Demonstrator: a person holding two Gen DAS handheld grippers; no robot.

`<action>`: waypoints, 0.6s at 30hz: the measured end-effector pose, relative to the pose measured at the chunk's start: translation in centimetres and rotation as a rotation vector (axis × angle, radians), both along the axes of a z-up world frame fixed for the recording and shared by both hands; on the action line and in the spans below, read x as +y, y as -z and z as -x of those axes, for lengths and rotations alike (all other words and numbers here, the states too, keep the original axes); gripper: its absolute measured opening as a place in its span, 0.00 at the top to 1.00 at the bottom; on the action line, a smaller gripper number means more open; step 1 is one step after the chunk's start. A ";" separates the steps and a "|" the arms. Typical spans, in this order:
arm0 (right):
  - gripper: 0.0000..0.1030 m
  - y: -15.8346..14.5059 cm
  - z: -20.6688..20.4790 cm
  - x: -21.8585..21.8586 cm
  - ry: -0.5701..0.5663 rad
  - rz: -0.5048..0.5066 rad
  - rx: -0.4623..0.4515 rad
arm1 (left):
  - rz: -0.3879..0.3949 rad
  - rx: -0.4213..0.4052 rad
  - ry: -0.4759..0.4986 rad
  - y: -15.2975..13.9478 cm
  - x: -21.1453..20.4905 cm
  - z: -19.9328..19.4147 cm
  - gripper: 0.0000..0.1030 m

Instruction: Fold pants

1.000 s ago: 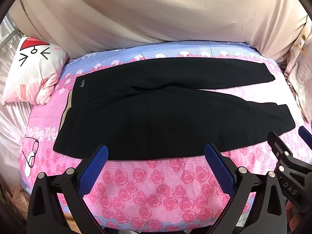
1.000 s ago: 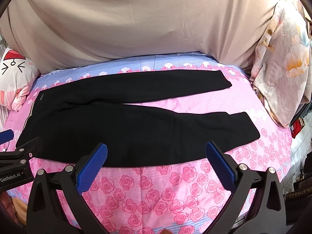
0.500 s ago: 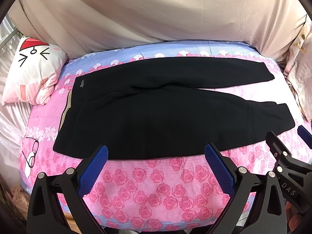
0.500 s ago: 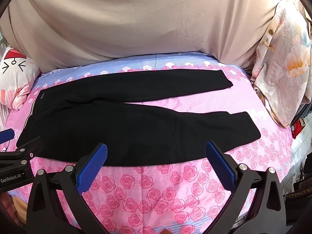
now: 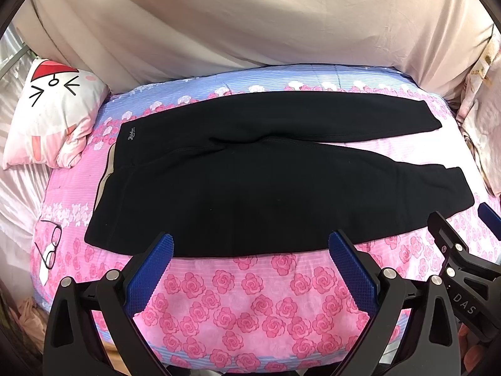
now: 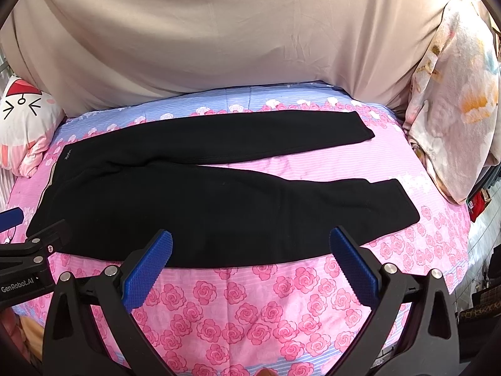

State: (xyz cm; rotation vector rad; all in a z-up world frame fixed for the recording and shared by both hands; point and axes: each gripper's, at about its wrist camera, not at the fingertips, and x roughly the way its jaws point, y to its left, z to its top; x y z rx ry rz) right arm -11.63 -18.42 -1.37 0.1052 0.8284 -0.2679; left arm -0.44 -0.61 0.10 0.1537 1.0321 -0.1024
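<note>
Black pants lie flat on the bed, waistband to the left, both legs spread out to the right; they also show in the right wrist view. My left gripper is open and empty, hovering above the near edge of the pants. My right gripper is open and empty, also above the near edge, further right. The right gripper shows at the right edge of the left wrist view, and the left gripper at the left edge of the right wrist view.
The bed has a pink rose-patterned sheet. A cartoon pillow lies at the left, glasses near the left edge, and a floral bundle of bedding at the right. A beige drape hangs behind.
Both views have shifted very slightly; the pants have not moved and both grippers remain open.
</note>
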 end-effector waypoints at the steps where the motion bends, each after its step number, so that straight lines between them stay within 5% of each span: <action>1: 0.04 0.0 -0.1 0.0 -0.001 -0.002 0.001 | 0.001 0.001 0.001 0.1 0.0 0.0 0.05; 8: 0.04 1.1 -1.9 -2.0 -0.032 -0.078 0.040 | 0.051 0.004 -0.029 0.6 1.6 -2.0 0.05; 13: 0.04 3.0 -3.3 -6.2 0.041 -0.140 0.106 | 0.131 0.033 -0.194 2.1 7.3 -6.3 0.05; 18: 0.04 4.1 -4.9 -10.0 0.108 -0.098 0.140 | 0.049 0.001 -0.316 3.6 12.3 -11.0 0.05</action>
